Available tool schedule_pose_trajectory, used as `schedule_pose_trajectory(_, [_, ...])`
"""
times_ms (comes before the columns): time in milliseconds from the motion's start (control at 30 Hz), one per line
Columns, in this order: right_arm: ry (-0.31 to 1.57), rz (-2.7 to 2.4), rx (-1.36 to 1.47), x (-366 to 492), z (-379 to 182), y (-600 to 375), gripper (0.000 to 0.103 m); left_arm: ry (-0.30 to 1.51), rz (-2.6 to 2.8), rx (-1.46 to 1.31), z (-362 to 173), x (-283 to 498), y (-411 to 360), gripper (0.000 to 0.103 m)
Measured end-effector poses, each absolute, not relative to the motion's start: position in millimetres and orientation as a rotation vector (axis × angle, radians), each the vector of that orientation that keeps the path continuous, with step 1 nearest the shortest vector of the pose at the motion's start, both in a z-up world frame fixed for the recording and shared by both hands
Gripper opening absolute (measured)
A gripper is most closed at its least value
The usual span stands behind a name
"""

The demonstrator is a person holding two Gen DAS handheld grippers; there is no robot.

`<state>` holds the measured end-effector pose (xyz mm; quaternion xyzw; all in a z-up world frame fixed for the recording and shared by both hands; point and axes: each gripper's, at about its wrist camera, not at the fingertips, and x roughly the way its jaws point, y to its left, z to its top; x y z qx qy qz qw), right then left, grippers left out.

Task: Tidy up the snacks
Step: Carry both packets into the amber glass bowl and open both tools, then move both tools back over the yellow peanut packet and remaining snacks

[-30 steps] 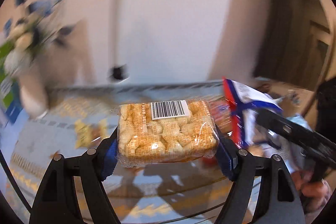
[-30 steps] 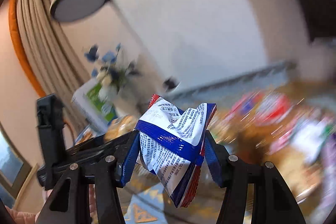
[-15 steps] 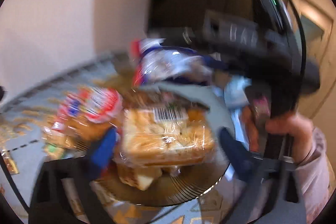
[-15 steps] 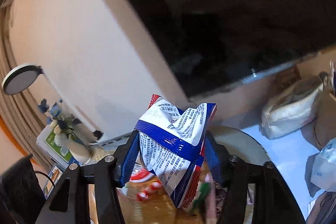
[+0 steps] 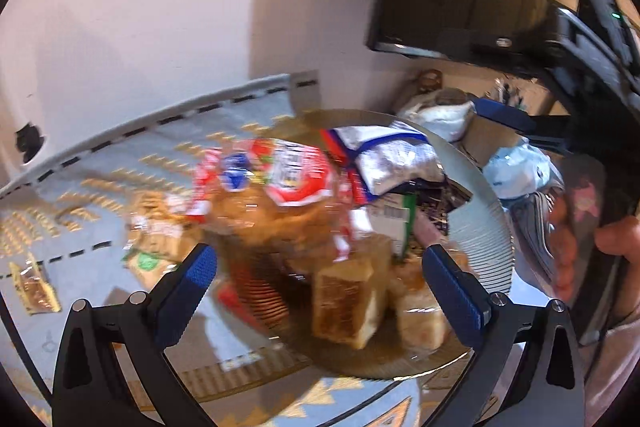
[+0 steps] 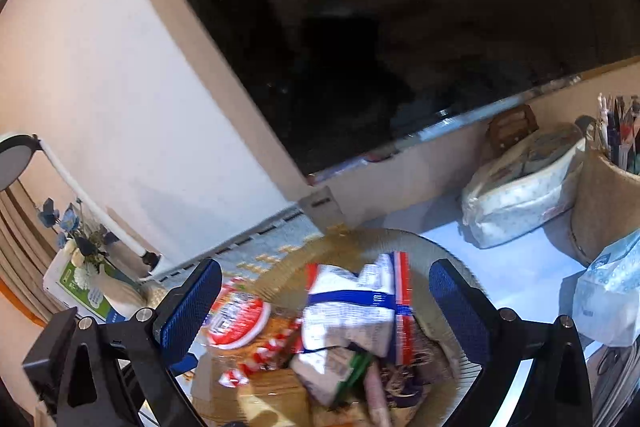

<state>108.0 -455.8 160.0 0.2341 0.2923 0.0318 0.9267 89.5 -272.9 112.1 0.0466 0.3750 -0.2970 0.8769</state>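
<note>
A round glass plate (image 5: 486, 247) holds a pile of snacks. My left gripper (image 5: 320, 285) is open above it, over tan cake packs (image 5: 346, 301) and a red-and-white bag of bread (image 5: 280, 195). The white-and-blue snack bag (image 5: 394, 159) lies on top of the pile at the back. In the right wrist view my right gripper (image 6: 326, 307) is open, with that white-and-blue bag (image 6: 352, 307) lying loose between its fingers on the plate (image 6: 432, 251). The red-and-white bag (image 6: 240, 319) lies to its left.
A patterned blue cloth (image 5: 120, 171) covers the table, with small gold snack packets (image 5: 34, 287) at the left. A dark TV screen (image 6: 400, 27) hangs behind. A white pouch (image 6: 520, 187), a pen holder (image 6: 608, 195), a tissue pack (image 6: 608, 291) and a flower vase (image 6: 80, 251) stand around.
Both grippers swung over the plate and opened. The left one let go of the tan cake pack, the right one let go of the white-and-blue bag, and both now lie on the pile.
</note>
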Motion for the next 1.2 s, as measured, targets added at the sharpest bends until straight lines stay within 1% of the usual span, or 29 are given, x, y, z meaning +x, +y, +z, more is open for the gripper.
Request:
schedule_pose_trajectory(267, [0.543,0.137,0.424,104.0,197.7,-384.1,0.103,0.758,-0.472,0.025,132.5,113.4,-188.5,0.103])
schedule_pose_trajectory(433, [0.533,0.191,0.393,108.1,201.9,-324.5,0.103,0.781,-0.348,0.025,133.7,128.3,-123.0,0.102])
schedule_pose_trajectory(667, [0.602,0.276,0.414,119.8,168.7,-250.2,0.103,0.806,-0.184,-0.041,109.1,142.3,-32.9,0.103])
schedule_pose_trajectory(767, [0.643,0.282,0.404,117.0,148.7,-223.2,0.103,0.828,-0.149,-0.086,93.5,148.1,-6.2,0.103])
schedule_pose_trajectory(933, [0.701,0.231,0.325,106.0,115.3,-190.3,0.103,0.859,-0.119,-0.132,67.8,151.3,18.1,0.102])
schedule_pose_trajectory(1200, [0.799,0.177,0.263,99.1,65.2,-177.0,0.103,0.858,-0.075,-0.115,41.0,152.6,19.4,0.103])
